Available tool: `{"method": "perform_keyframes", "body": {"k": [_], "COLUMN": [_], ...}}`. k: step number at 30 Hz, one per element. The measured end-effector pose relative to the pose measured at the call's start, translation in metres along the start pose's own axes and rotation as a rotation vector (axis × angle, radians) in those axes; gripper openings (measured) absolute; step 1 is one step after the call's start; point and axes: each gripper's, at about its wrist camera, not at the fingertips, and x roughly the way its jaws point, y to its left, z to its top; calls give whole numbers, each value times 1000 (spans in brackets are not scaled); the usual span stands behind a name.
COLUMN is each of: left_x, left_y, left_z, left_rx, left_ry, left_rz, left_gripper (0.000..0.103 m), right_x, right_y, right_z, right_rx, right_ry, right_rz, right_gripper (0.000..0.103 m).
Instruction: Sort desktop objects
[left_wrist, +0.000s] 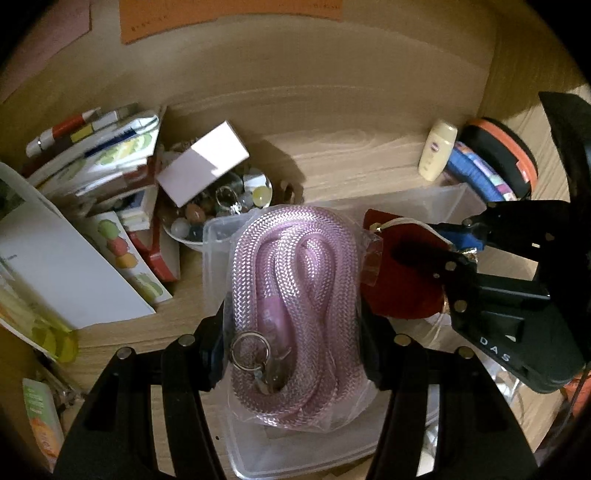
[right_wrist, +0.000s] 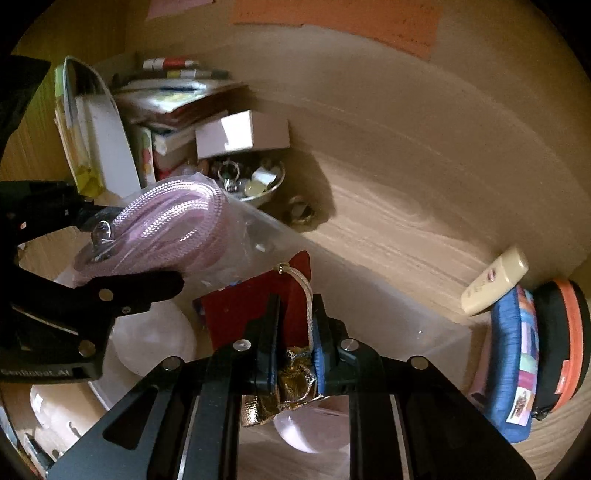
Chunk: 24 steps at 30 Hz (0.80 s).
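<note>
Both tongs loaded | my left gripper (left_wrist: 291, 328) clamps bagged pink cord (left_wrist: 295, 280) over clear bin (left_wrist: 218, 243) | my right gripper (right_wrist: 295, 332) pinches red tag (right_wrist: 255, 306), gold foil | risk: slick bag slipping, snagging bin rim.

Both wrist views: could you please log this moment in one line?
left tool: grips bagged pink cord | right tool: grips red tag | both over clear bin

Wooden desk (left_wrist: 351, 155): clear plastic box (left_wrist: 443, 206) in middle, bowl of trinkets (left_wrist: 221, 206) beside book pile (left_wrist: 110, 173), cream bottle (left_wrist: 437, 149), round pouches (left_wrist: 495, 162) at right.
</note>
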Motion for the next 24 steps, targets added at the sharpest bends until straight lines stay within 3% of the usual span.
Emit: {"method": "perform_keyframes", "body": {"k": [10,12,14,18,21,24], "left_x": [2,2,2,-2,-5,-13], "left_y": [-6,-5,-4,-4,-5,-8], "left_z": [-2,-2,-3,-4,-3,-2], "left_rx": [34,31,33,33,23,36], "left_ry": [16,20,22,21,18,1], "left_rz": [22,18,19,33,43,79], "left_gripper": [59,59,59,61,63,68], "right_x": [2,1,-4,-17,-24,-34], "right_y": [6,8,9,9,8,2], "right_z": [-3,-4,-6,-9,-13,-17], "right_rx": [-31,-42,-60,-66,-65,-42], "right_ry": [26,34,11,-22,-28,-40], "right_rz": [-21,-22,-53,-82,-125,-149], "right_gripper": [21,40,50,57,71,72]}}
